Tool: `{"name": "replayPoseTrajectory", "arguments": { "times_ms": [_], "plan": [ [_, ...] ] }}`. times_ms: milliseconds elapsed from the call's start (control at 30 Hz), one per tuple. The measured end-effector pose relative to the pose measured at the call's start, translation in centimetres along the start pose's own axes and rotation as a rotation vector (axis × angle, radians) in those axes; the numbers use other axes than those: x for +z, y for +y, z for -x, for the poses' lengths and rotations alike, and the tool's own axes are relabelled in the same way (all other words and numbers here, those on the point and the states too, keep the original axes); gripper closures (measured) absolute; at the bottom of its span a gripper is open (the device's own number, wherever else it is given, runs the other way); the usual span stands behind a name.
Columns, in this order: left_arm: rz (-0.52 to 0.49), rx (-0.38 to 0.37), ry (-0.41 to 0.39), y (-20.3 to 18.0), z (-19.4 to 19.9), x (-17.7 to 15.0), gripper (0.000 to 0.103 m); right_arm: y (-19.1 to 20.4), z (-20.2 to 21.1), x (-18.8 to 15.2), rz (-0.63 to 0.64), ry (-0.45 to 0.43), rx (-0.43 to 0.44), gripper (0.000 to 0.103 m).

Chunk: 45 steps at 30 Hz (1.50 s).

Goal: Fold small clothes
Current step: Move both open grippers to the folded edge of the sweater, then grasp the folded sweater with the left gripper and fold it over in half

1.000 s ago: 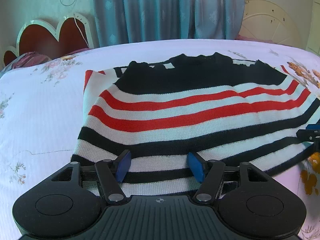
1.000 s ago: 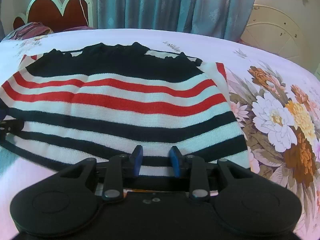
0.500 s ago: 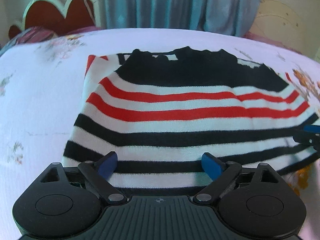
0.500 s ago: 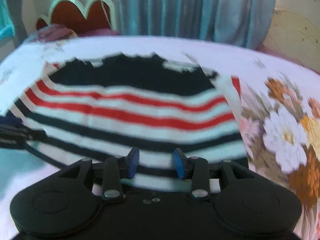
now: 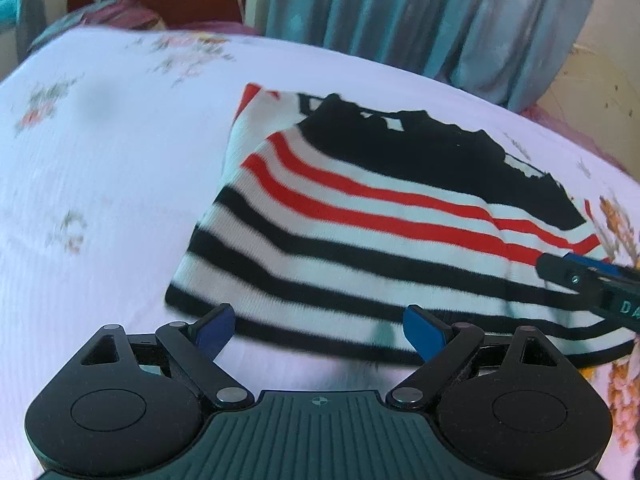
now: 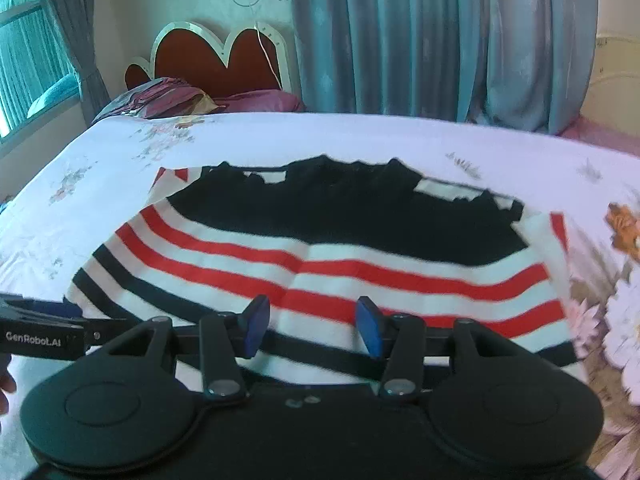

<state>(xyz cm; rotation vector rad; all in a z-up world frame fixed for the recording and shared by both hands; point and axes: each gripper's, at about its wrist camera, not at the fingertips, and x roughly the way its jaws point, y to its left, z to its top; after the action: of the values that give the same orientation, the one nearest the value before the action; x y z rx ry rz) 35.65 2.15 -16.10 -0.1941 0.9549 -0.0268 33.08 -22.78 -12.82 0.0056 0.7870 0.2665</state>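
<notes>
Folded striped sweater (image 5: 360, 232) lies flat on the floral bedsheet (image 5: 104, 168), roughly mid-bed; wide bare sheet to its left side, less room on the side with the big flower print (image 6: 616, 320). Far edge of the bed runs under the blue curtain (image 6: 440, 40); scalloped red headboard (image 6: 224, 60) and a purple pillow (image 6: 168, 98) sit at the far left corner. Sweater look: black band at the far end with a ragged edge, two red stripes, then black-and-white stripes toward the near hem — a white-and-red layer peeks out along both side edges. Left gripper (image 5: 320, 330) has its blue pads spread wide, near hem just beyond them, nothing pinched. Right gripper (image 6: 312, 326) is above the near hem with jaws opening; fabric shows in the gap but the pads do not press on it. Left wrist view shows the right gripper's fingers over the sweater's right near corner; right wrist view shows the left gripper's body at the left edge, part of a hand (image 6: 6, 390), and a window (image 6: 28, 60) that the left view lacks.
</notes>
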Motion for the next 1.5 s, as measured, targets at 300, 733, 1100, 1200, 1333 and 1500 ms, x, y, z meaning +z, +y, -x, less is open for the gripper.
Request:
{"name": "replayPoseTrajectory", "arguments": {
  "times_ms": [300, 733, 1100, 1200, 1333, 1500],
  "plan": [
    [0.299, -0.149, -0.010, 4.5, -0.5, -3.3, 0.013, 1.1, -0.1, -0.9, 0.015, 0.024, -0.044, 0.056],
    [0.553, -0.358, -0.160, 6.1, -4.3, -1.9, 0.013, 1.6, -3.4, 0.4, 0.005, -0.007, -0.118, 0.056],
    [0.614, -0.342, -0.206, 6.2, -6.6, -1.5, 0.070, 1.9, -5.2, -0.3, 0.030, 0.000, -0.153, 0.051],
    [0.615, -0.330, -0.212, 6.4, -6.3, -1.4, 0.084, 2.4, -5.7, -0.6, 0.067, -0.006, -0.170, 0.050],
    [0.560, -0.315, -0.250, 5.5, -5.0, -0.8, 0.088, 2.2, -5.7, -0.6, 0.084, -0.005, -0.163, 0.050],
    [0.408, -0.327, -0.317, 3.2, -2.0, 1.3, 0.088, 1.9, -5.7, -0.6, 0.067, -0.007, -0.152, 0.050]
  ]
}}
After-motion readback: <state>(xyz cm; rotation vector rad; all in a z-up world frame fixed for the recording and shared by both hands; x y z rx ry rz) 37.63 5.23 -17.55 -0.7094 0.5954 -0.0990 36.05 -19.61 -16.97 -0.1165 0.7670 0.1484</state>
